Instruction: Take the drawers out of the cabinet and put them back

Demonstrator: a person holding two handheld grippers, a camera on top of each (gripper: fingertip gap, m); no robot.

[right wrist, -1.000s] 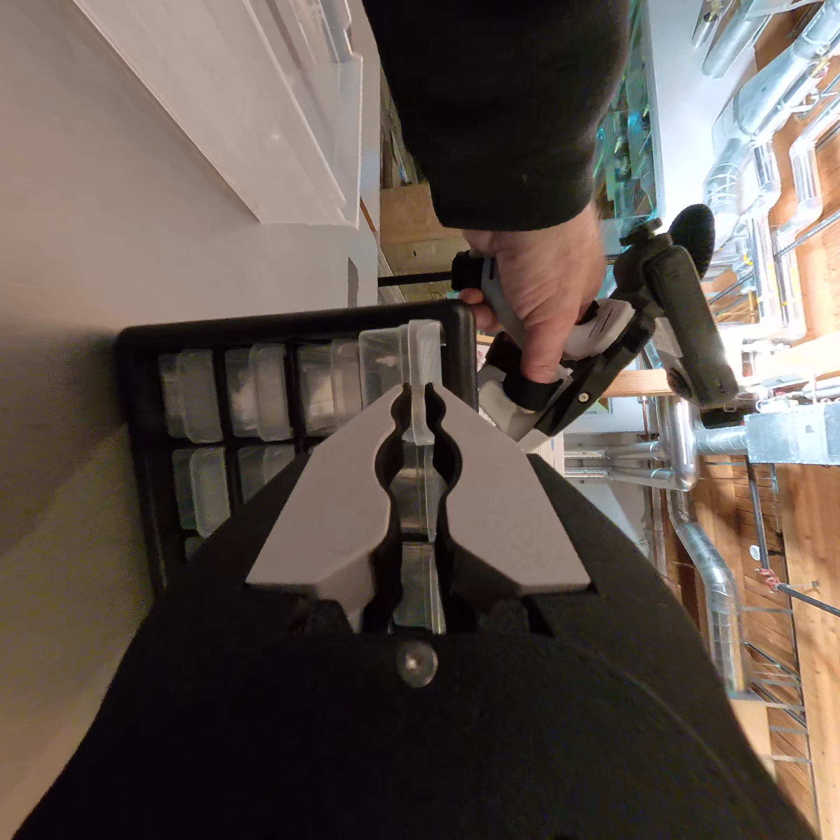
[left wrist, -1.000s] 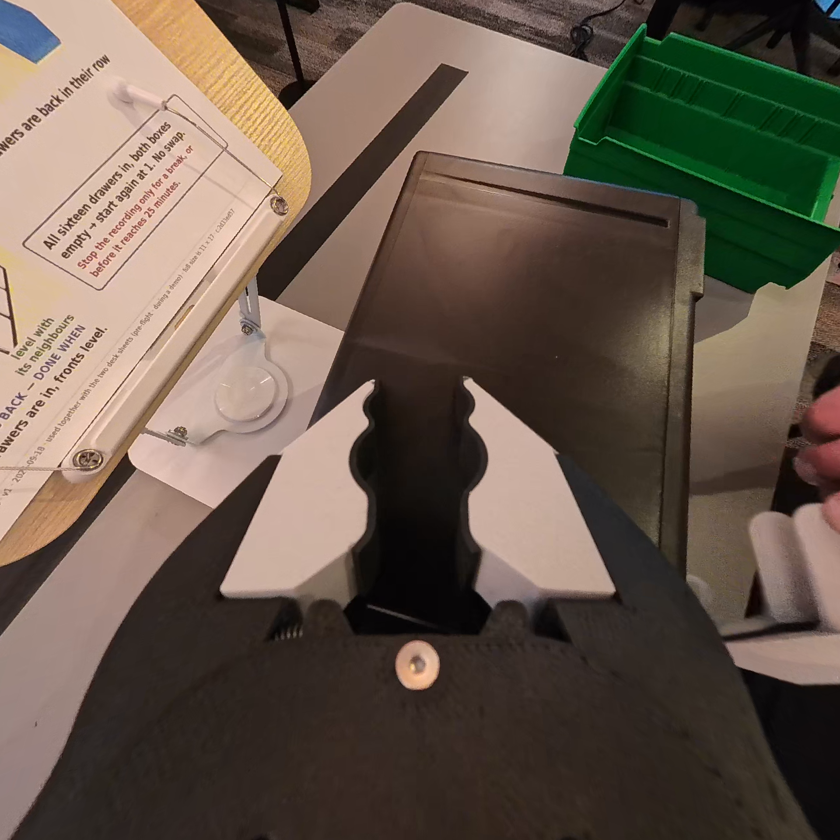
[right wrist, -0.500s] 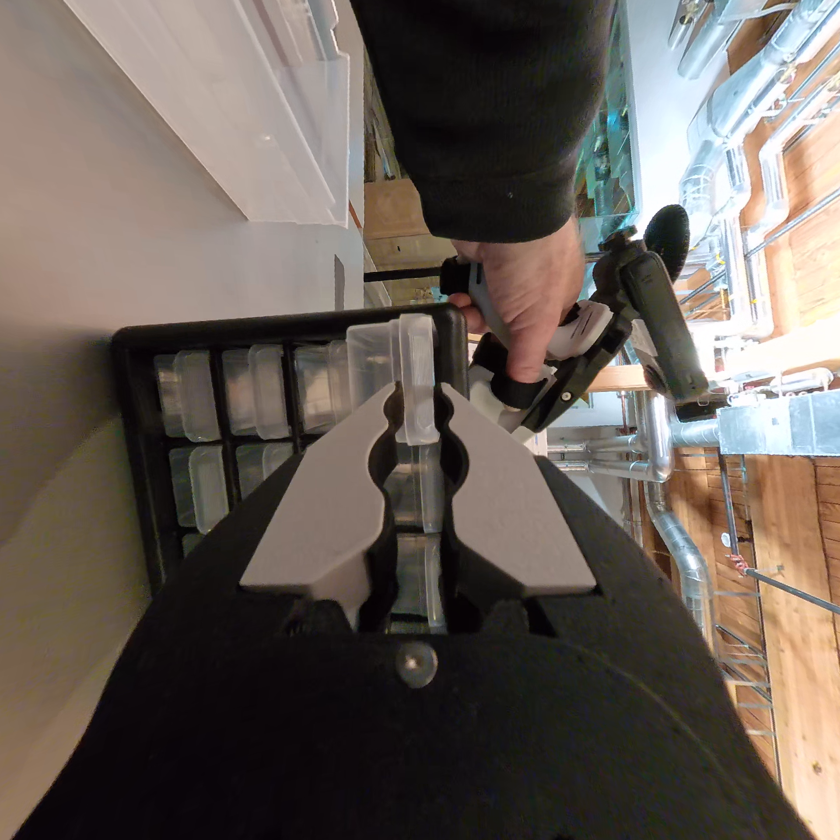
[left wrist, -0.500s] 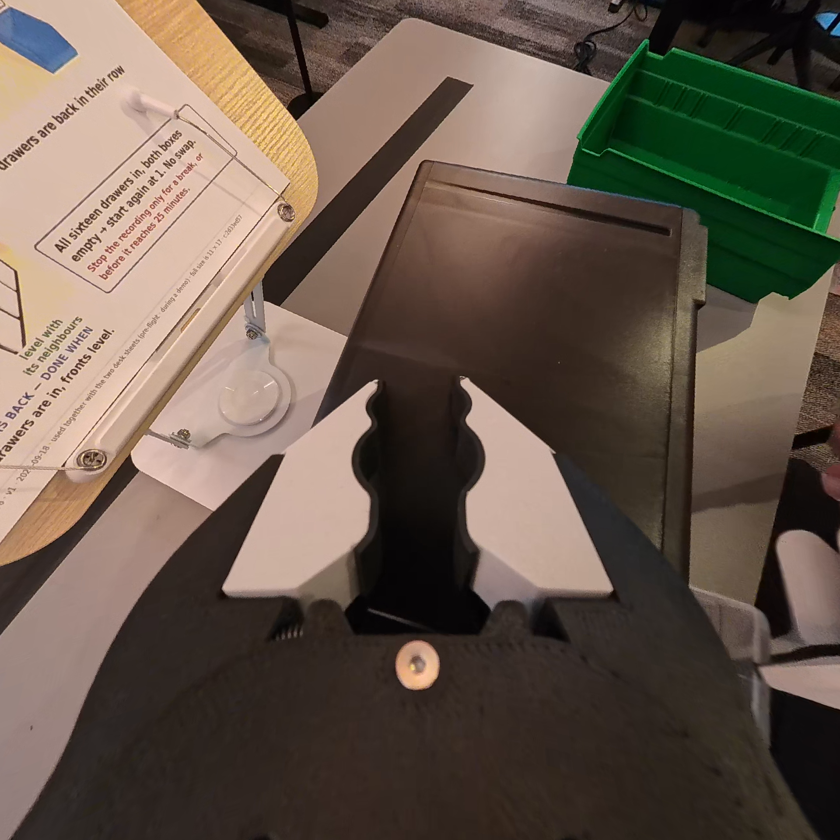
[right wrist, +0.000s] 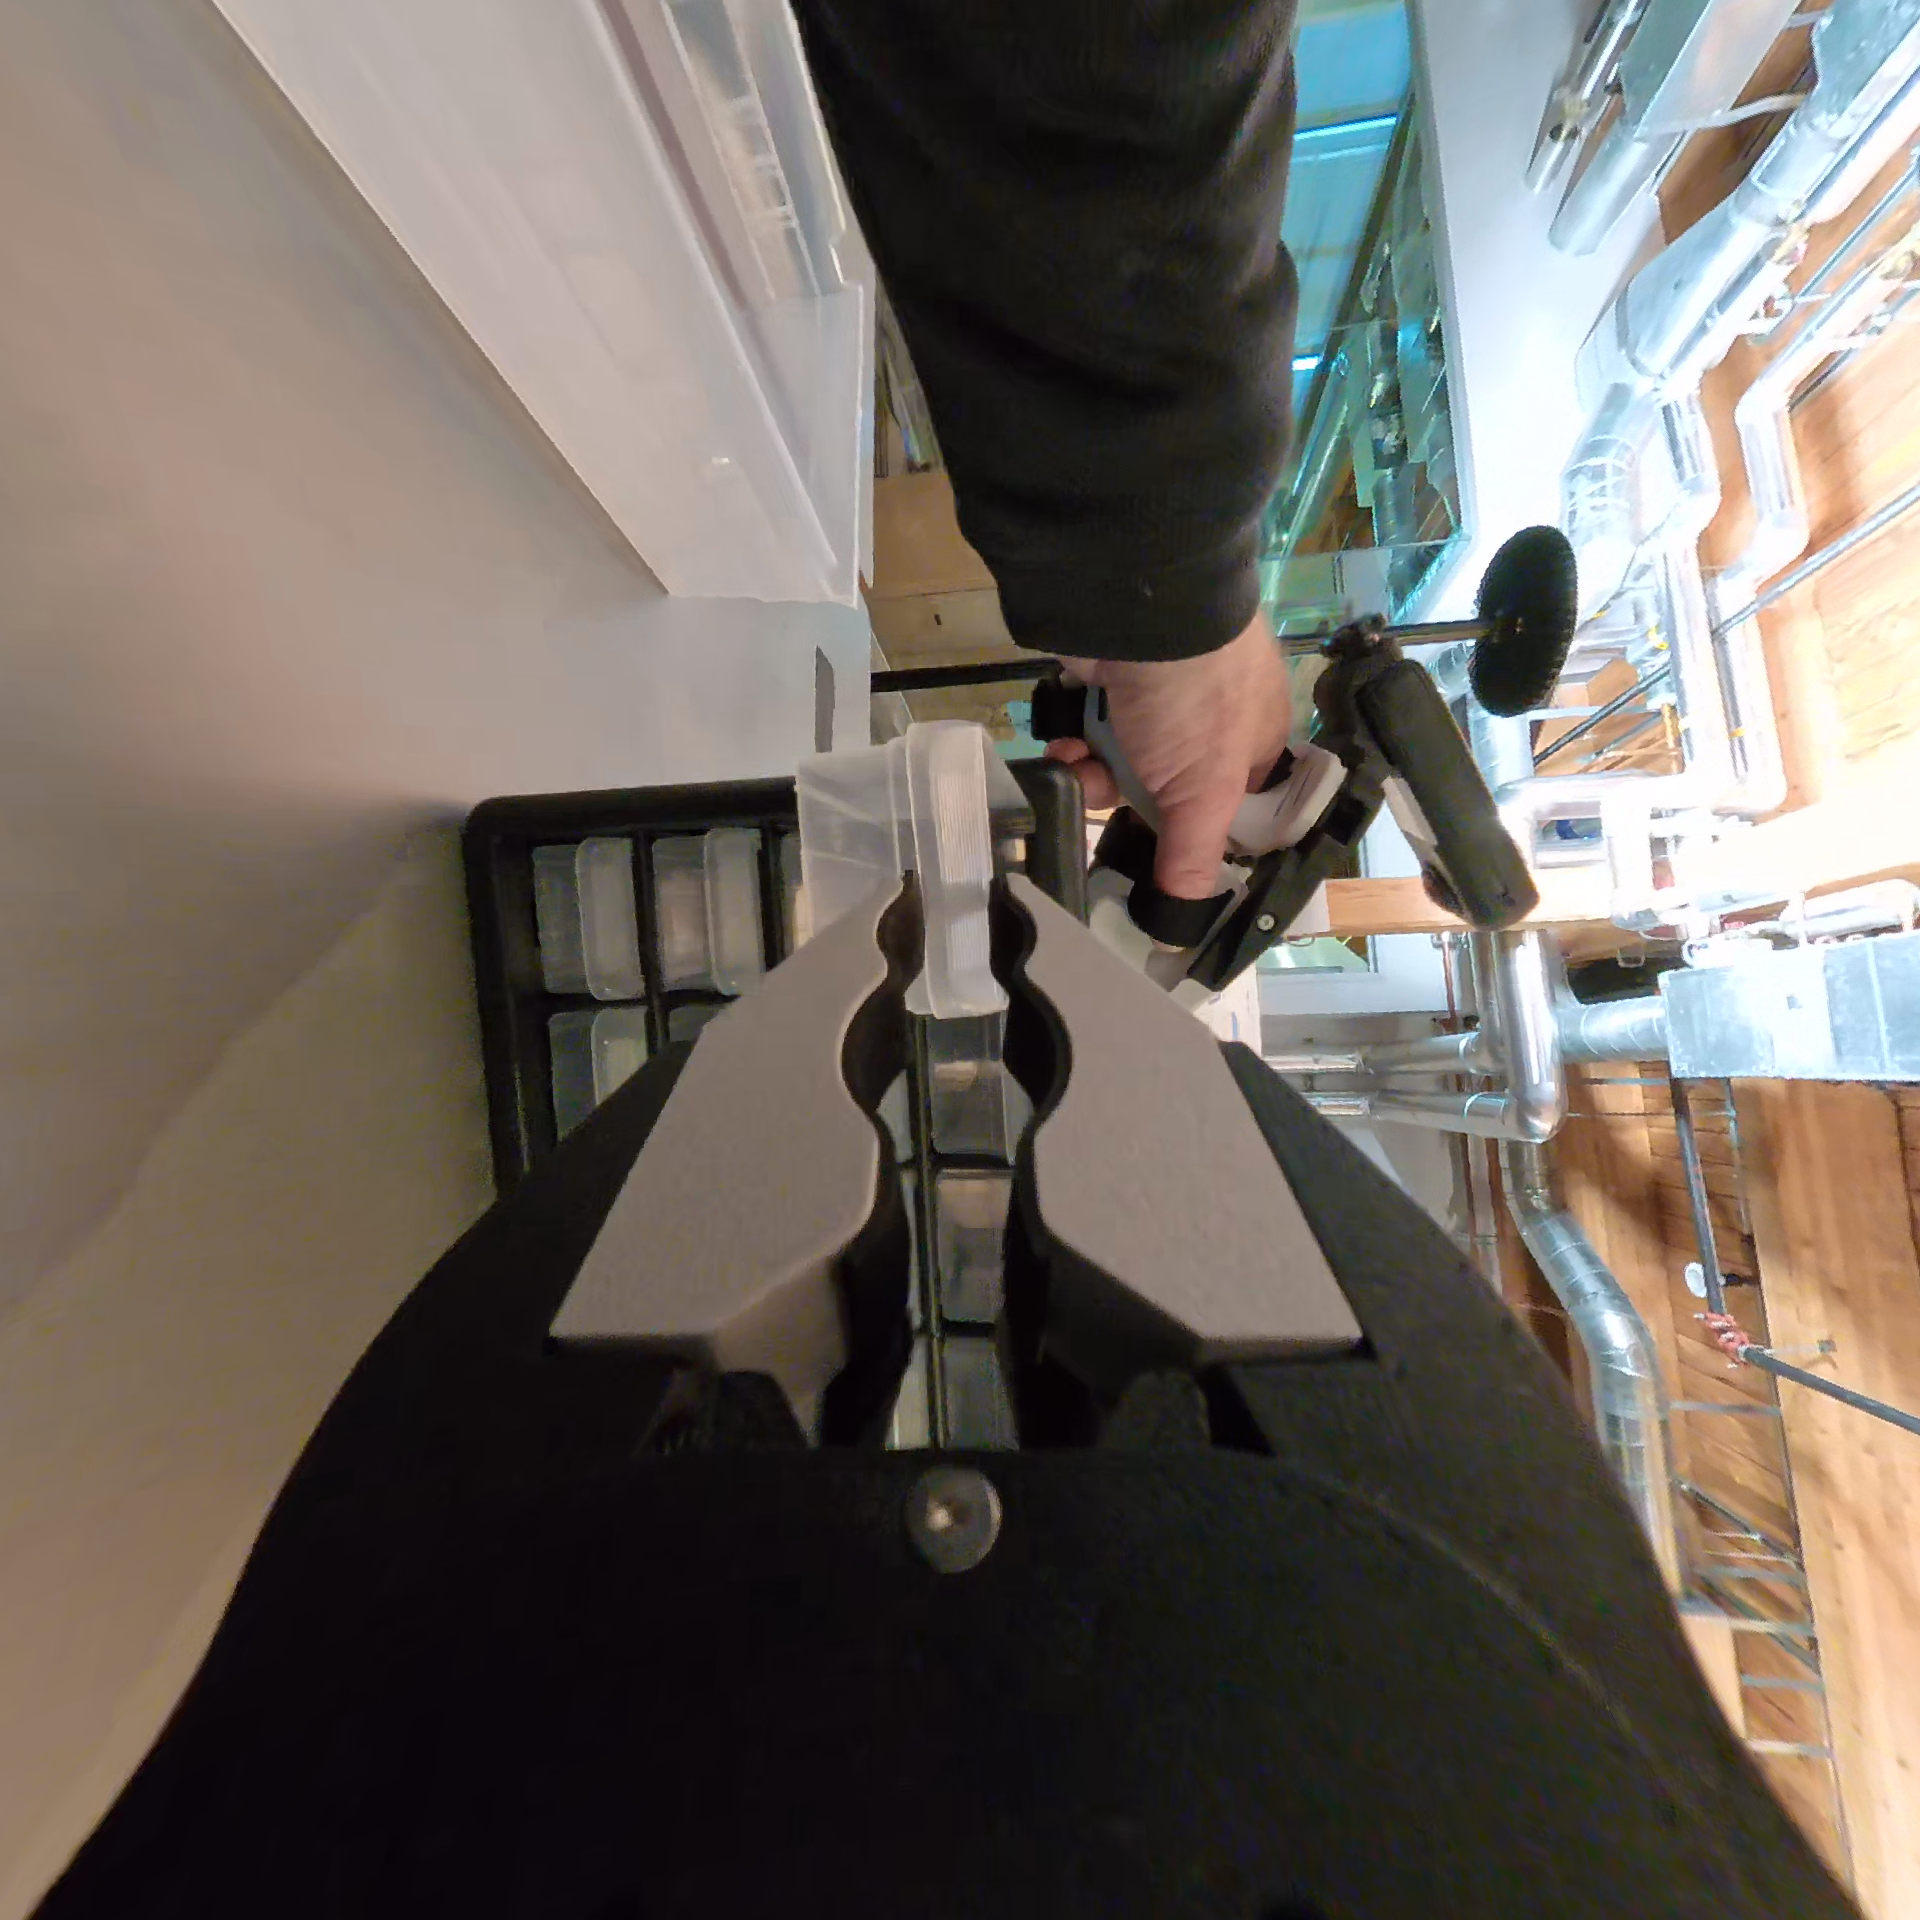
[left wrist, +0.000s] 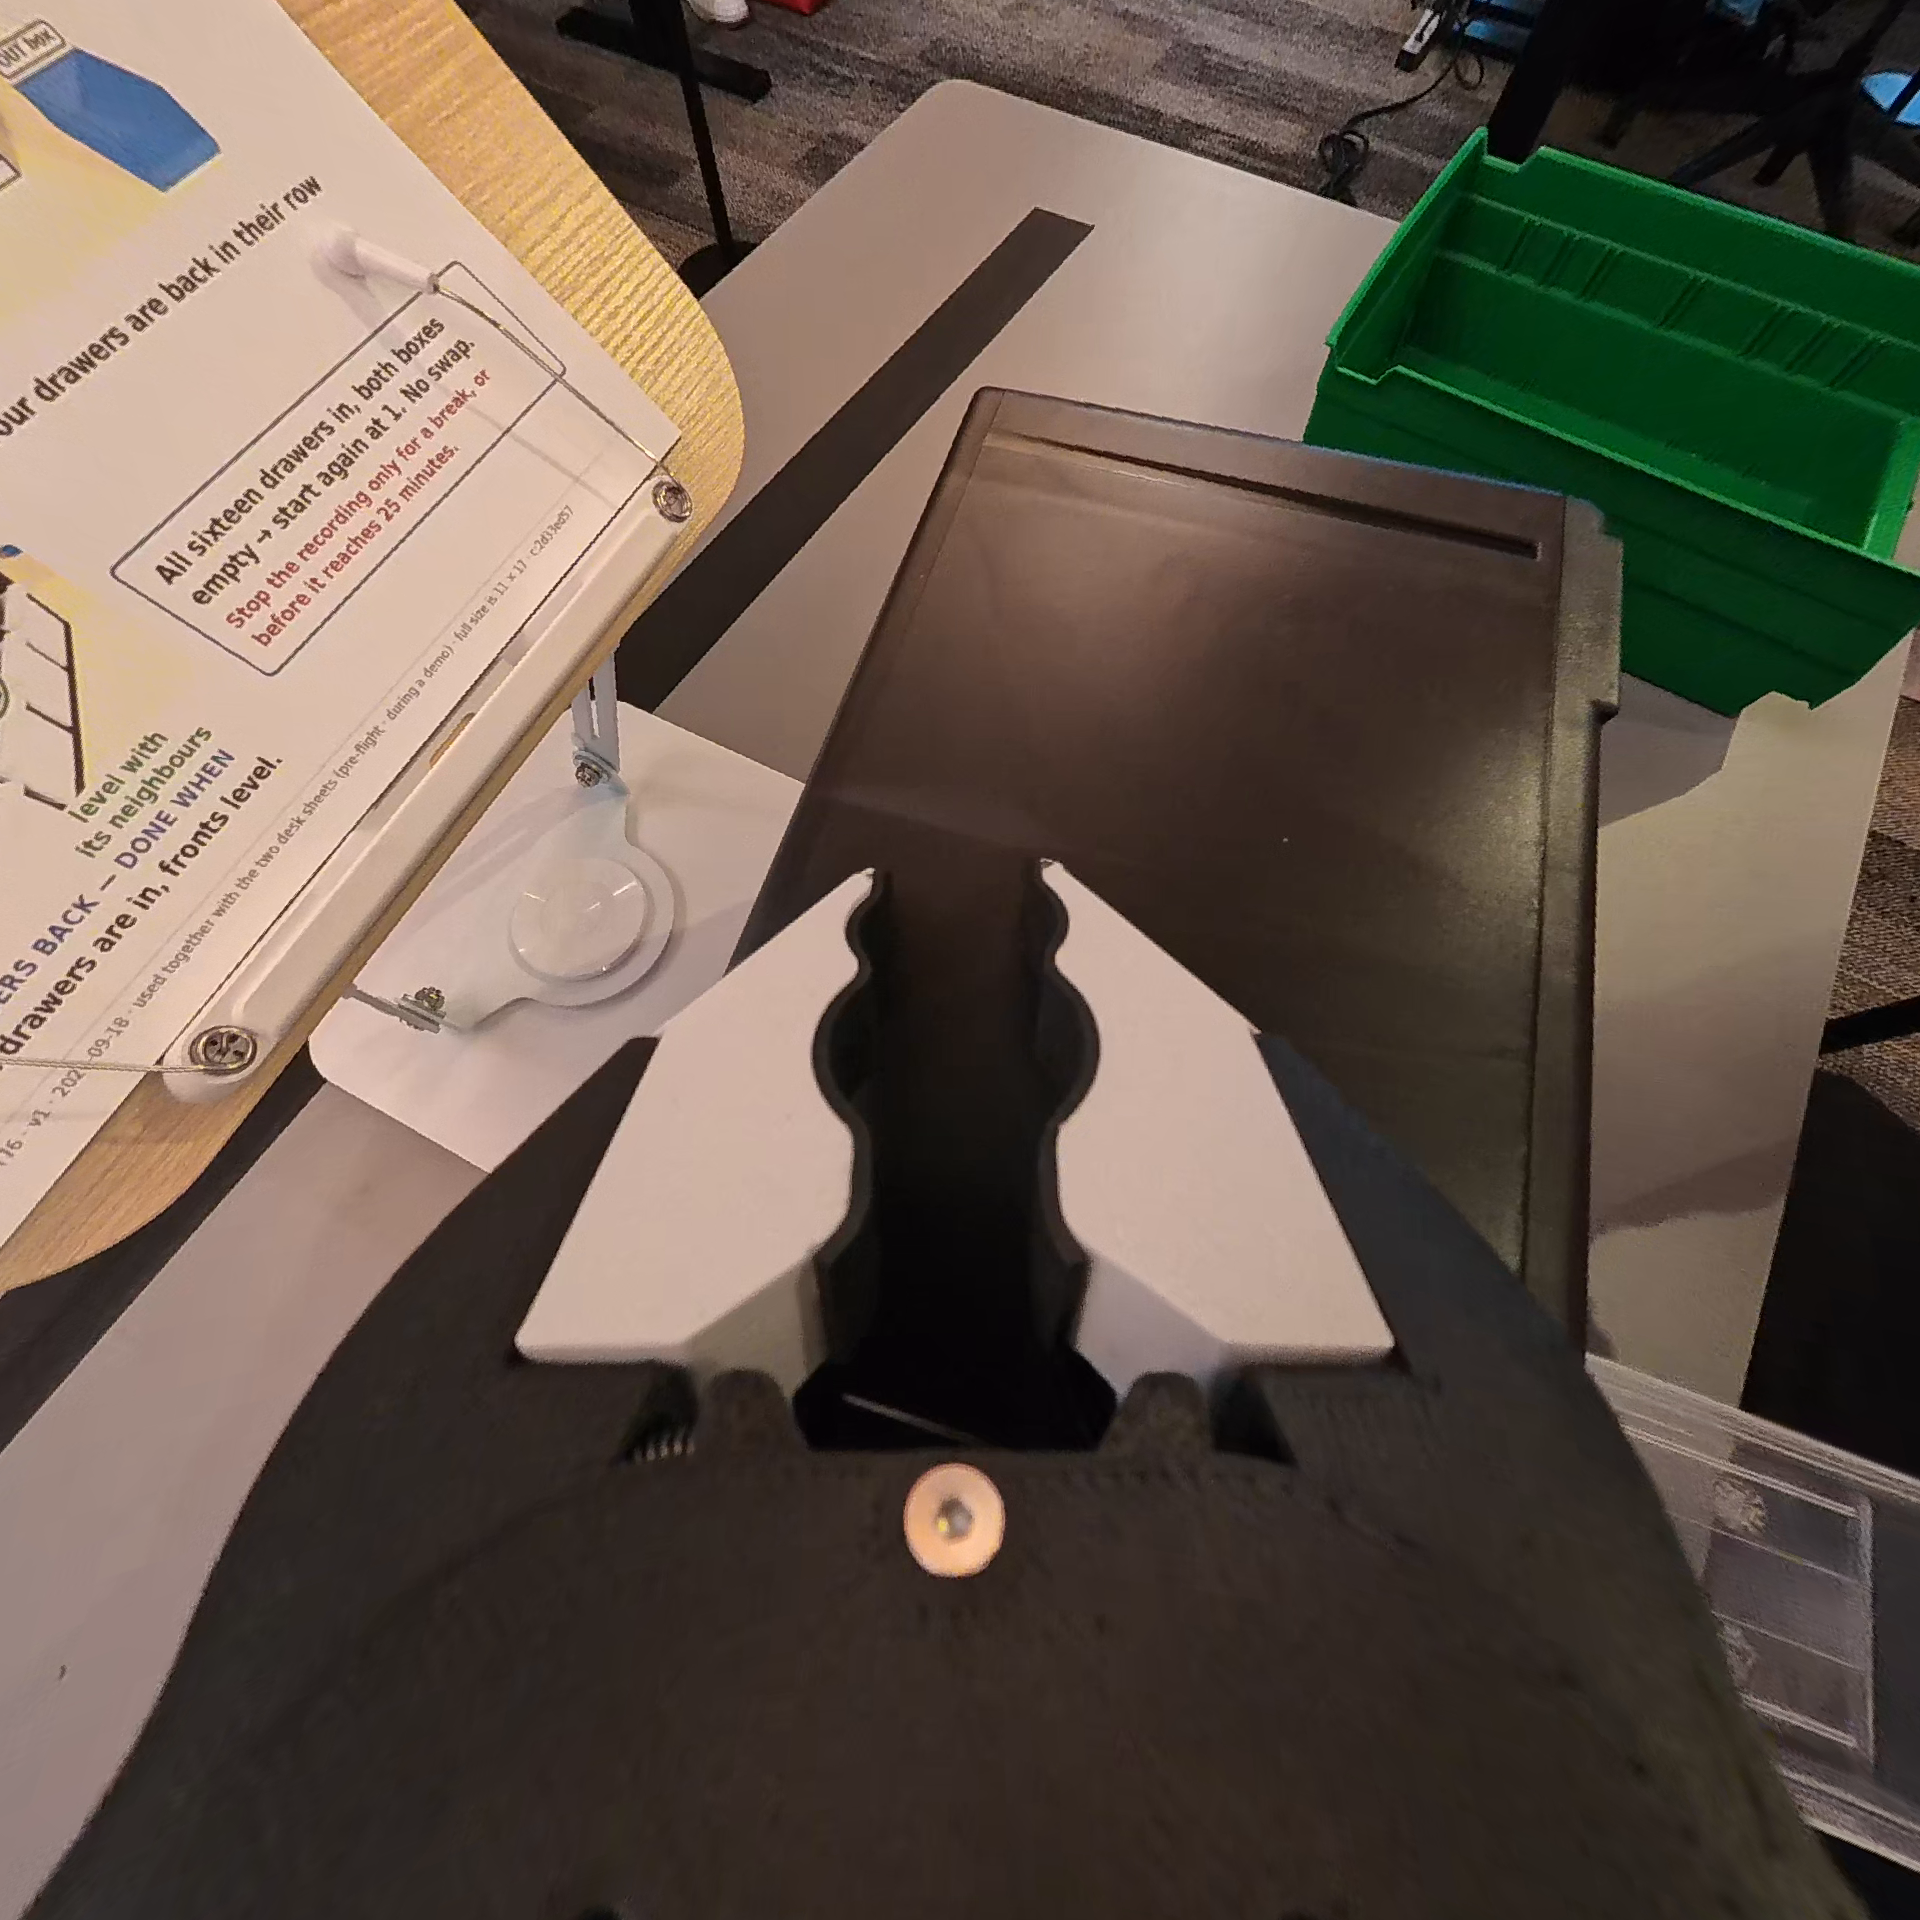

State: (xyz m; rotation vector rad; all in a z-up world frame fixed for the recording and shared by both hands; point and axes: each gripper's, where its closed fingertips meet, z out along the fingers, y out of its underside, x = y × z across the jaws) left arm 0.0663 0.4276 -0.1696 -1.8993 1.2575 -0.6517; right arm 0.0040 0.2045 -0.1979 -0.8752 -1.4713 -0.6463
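Note:
The black cabinet stands on the table, and its front shows rows of clear drawers. My right gripper is shut on the handle of a clear drawer in the top row, drawn partly out of the cabinet. A clear drawer wall shows at the lower right of the left wrist view. My left gripper is open and empty, low over the cabinet's top. In the right wrist view a hand holds it at the cabinet's top edge.
A green bin sits just beyond the cabinet. An instruction sheet on a wooden stand is at the left. A large clear plastic box lies on the table beside the cabinet.
My right gripper has pulled the clear drawer farther out of the cabinet. The right hand and gripper have left the left wrist view; a clear drawer wall now shows there. My left gripper stays over the top.

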